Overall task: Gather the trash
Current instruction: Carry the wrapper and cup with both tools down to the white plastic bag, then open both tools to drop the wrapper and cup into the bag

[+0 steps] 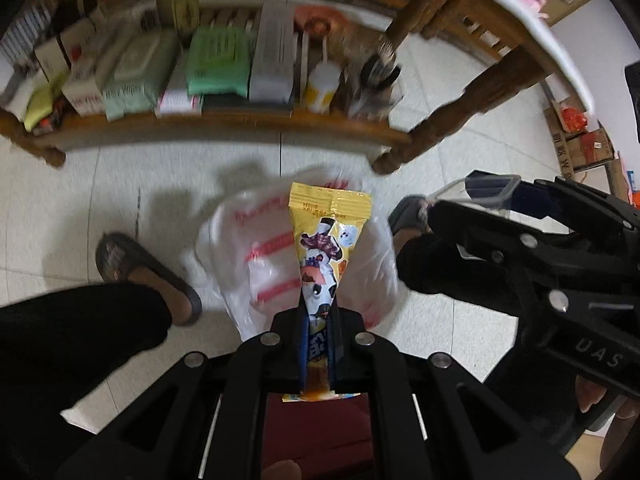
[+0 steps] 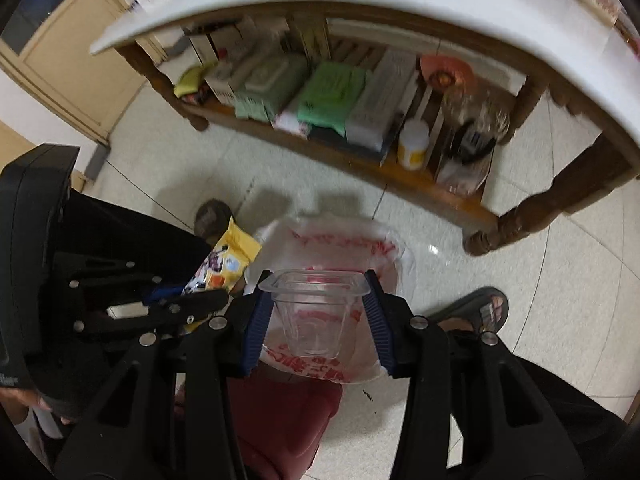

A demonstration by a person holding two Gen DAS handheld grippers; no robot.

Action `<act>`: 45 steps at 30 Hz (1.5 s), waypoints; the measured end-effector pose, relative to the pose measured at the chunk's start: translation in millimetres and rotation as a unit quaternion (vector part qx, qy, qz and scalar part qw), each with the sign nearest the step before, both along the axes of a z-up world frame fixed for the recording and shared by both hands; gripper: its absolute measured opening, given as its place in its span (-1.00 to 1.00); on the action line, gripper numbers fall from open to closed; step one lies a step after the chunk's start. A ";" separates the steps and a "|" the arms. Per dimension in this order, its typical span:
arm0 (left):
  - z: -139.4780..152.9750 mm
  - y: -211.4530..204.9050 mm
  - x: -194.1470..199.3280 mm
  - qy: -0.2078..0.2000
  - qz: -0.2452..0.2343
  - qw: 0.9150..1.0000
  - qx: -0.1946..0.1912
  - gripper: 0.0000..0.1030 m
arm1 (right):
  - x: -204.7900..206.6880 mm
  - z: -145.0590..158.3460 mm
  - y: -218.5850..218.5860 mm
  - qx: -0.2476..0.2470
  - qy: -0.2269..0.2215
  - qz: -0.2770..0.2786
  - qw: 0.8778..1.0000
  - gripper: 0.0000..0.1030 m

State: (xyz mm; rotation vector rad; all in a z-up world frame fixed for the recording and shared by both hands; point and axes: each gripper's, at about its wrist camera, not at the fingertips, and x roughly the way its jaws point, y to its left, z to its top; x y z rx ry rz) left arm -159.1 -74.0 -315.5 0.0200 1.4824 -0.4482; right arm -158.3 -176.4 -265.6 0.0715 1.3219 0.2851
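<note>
My left gripper (image 1: 319,316) is shut on a yellow snack wrapper (image 1: 324,240) with a cartoon cow print, which sticks out forward between the pads. Directly below it on the tiled floor lies a white plastic bag (image 1: 256,248) with red print, its mouth open. My right gripper (image 2: 318,312) is shut on a clear plastic cup (image 2: 316,308), its blue pads (image 2: 378,320) pressing the cup's sides, also above the bag (image 2: 360,248). In the left wrist view the right gripper (image 1: 492,192) enters from the right with the cup (image 1: 494,184) at its tip. The wrapper (image 2: 226,258) shows left of the cup.
A wooden table with a white top (image 2: 400,8) stands ahead; its lower shelf (image 1: 224,124) carries wipe packs, boxes and a jar. A table leg (image 1: 432,128) stands close to the bag. The person's sandalled feet (image 1: 136,268) (image 2: 476,308) flank the bag. Cardboard boxes (image 1: 580,140) sit at right.
</note>
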 end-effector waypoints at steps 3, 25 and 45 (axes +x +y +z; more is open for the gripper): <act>-20.1 -0.8 -1.3 0.025 0.006 1.000 0.002 -0.86 | 4.3 -22.4 -1.1 -0.001 0.018 -0.007 1.000 -0.15; -40.1 0.5 5.6 0.039 0.025 0.999 0.011 0.16 | 18.6 -60.0 -3.2 0.019 0.060 -0.031 0.998 0.49; -0.5 11.6 9.4 -0.017 0.044 0.999 0.007 0.85 | 16.4 -13.1 -12.2 0.036 0.023 -0.053 0.998 0.58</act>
